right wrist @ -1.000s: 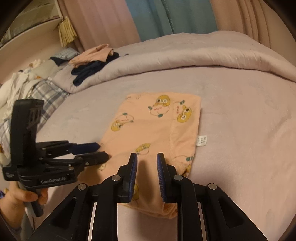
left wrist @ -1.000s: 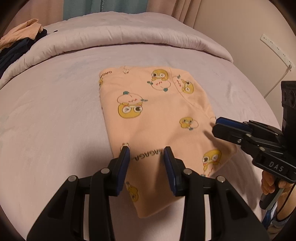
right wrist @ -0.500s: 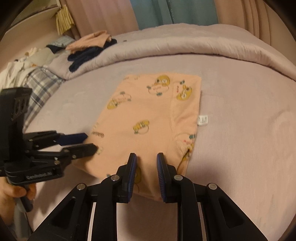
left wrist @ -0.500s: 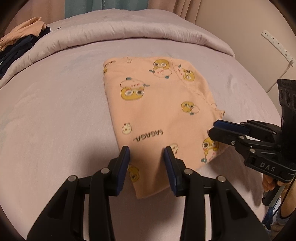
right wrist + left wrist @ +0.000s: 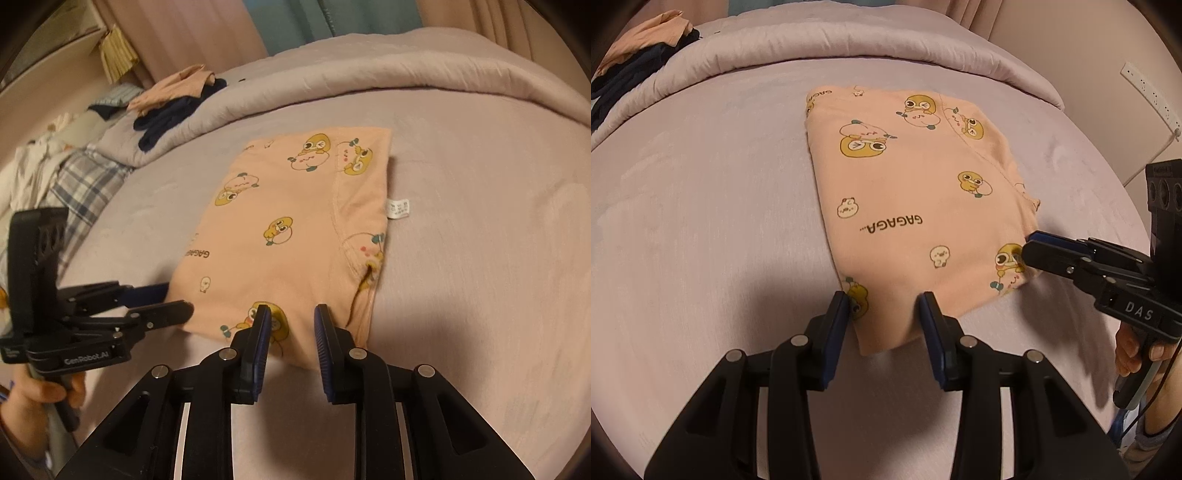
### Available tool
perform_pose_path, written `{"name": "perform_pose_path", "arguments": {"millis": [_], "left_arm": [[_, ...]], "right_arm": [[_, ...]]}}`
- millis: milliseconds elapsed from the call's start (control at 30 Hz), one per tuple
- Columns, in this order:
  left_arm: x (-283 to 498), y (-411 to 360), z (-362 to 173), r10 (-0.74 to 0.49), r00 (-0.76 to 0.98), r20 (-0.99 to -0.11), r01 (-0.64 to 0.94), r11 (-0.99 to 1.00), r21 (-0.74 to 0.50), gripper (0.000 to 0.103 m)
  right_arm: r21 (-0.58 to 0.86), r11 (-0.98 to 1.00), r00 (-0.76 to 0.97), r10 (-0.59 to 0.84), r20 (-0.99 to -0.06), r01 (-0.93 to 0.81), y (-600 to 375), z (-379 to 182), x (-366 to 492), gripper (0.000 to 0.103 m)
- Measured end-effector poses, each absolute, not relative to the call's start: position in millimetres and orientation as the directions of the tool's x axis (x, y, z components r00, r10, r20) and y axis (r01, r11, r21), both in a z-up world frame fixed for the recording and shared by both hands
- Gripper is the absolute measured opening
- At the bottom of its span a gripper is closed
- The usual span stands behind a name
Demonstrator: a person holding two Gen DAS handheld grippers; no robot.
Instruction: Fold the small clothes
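Garment: your peach printed garment [image 5: 916, 206] lies folded flat on the lilac bed [image 5: 701, 206].
Left hand-held gripper [image 5: 884, 306]: you hold it parted wide, straddling the garment's near corner.
Right hand-held gripper [image 5: 291, 321]: your fingers stand apart over the near hem.
Label: white tag [image 5: 398, 208] pokes out on the right edge.

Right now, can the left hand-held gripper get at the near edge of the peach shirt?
Probably yes: the left hand-held gripper is open, straddling the peach shirt near edge; nothing lies between them.
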State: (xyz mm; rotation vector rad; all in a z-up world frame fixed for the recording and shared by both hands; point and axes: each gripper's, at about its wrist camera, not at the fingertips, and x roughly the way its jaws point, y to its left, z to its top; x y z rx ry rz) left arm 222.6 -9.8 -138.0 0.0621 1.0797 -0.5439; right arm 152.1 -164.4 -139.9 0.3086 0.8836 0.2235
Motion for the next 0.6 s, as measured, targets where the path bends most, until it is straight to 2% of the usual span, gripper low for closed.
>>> {"name": "perform_pose_path", "arguments": {"millis": [167,267,333,433,600], "left_arm": [[219.9,-5.6,-135.6,-0.411,0.344,-0.845,0.434,0.867,-0.245,0.042],[218.6,-1.2,-133.7,-0.436,0.332,-0.836,0.416,0.864,-0.285,0.05],[218.6,3.4,-131.9,-0.458,0.325,-0.827,0.4,0.859,-0.319,0.059],[221.5,9.5,-130.0,-0.483,0.32,-0.815,0.373,0.855,-0.36,0.069],[228.7,20.1,-135.1,-0.54,0.283,-0.792,0.316,0.833,-0.455,0.072]], "right_arm": [[0.385,0.921,0.625,0.333,-0.706,-0.055,-169.8,-135.9,144.3,0.032],[0.39,0.919,0.63,0.331,-0.703,-0.048,-172.2,-133.7,141.9,0.035],[0.406,0.913,0.63,0.335,-0.7,-0.035,-176.5,-134.2,142.0,0.047],[0.459,0.889,0.629,0.356,-0.691,0.001,-186.1,-138.6,143.3,0.059],[0.535,0.843,0.607,0.396,-0.689,0.057,-195.8,-151.6,147.2,0.063]]}}
